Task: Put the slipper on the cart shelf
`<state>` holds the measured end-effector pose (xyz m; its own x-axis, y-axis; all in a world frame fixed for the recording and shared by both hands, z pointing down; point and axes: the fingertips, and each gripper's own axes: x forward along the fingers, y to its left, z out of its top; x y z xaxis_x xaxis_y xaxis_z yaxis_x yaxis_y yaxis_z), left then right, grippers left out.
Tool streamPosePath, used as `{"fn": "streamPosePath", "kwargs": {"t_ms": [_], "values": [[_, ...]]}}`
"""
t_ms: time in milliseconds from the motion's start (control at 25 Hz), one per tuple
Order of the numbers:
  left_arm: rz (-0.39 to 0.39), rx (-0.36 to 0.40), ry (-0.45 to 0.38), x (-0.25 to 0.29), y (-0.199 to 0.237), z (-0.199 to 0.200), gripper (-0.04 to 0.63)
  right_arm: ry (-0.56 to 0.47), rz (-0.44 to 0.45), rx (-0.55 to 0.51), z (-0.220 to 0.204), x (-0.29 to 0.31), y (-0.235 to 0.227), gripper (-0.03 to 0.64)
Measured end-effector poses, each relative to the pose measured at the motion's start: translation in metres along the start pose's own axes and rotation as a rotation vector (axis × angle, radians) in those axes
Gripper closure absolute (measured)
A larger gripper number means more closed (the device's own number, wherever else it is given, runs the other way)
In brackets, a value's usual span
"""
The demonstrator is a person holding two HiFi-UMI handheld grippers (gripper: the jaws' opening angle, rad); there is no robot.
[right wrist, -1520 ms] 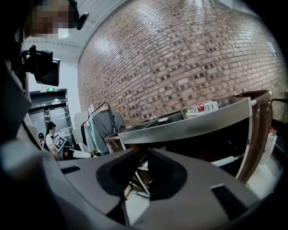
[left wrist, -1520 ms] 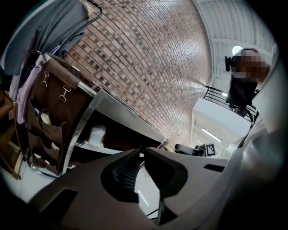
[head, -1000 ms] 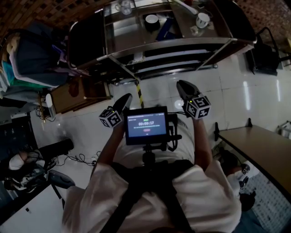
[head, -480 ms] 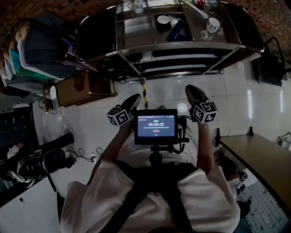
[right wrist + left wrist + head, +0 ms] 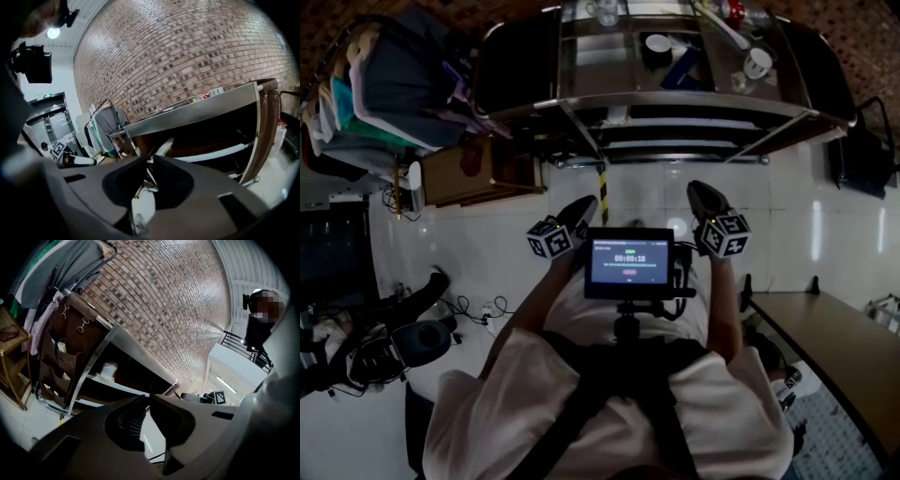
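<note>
While facing the cart (image 5: pixel 675 96), holding left tool (image 5: pixel 581 204) and right tool (image 5: pixel 701 192) clenched and empty, raised clear as if nothing needs carrying, and guessing that pale shape (image 5: pixel 164 146) on the lower shelf (image 5: pixel 220 153) to be the slipper.

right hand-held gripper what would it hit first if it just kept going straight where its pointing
Most likely the cart, about at its dark lower shelves. Nothing shows in between, though depth is hard to judge.
</note>
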<state>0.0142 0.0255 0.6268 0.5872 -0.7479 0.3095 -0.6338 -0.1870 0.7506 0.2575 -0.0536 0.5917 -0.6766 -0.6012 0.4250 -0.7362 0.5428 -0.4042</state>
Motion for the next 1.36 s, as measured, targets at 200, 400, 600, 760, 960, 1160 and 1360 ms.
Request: {"fn": "streamPosePath", "kwargs": {"t_ms": [200, 400, 600, 760, 960, 1160, 1360], "values": [[0.006, -0.012, -0.013, -0.005, 0.003, 0.003, 0.580, 0.017, 0.001, 0.006, -0.004, 0.006, 0.002, 0.571], [0.012, -0.024, -0.026, -0.012, 0.009, 0.005, 0.580, 0.023, 0.009, -0.059, -0.003, 0.009, 0.014, 0.572], [0.018, -0.043, -0.033, -0.013, 0.013, 0.004, 0.580, -0.017, 0.027, -0.115, 0.007, 0.008, 0.027, 0.574], [0.016, -0.052, -0.026, -0.010, 0.013, 0.002, 0.580, -0.027, 0.030, -0.106, 0.008, 0.007, 0.028, 0.574], [0.020, -0.071, -0.014, -0.007, 0.017, -0.001, 0.580, -0.026, 0.035, -0.083, 0.002, 0.007, 0.030, 0.574], [0.029, -0.083, -0.011, -0.007, 0.020, -0.004, 0.580, -0.008, 0.031, -0.052, -0.010, 0.006, 0.027, 0.574], [0.041, -0.098, -0.026, -0.009, 0.024, -0.003, 0.580, -0.011, 0.019, -0.030, -0.011, 0.011, 0.020, 0.574]]}}
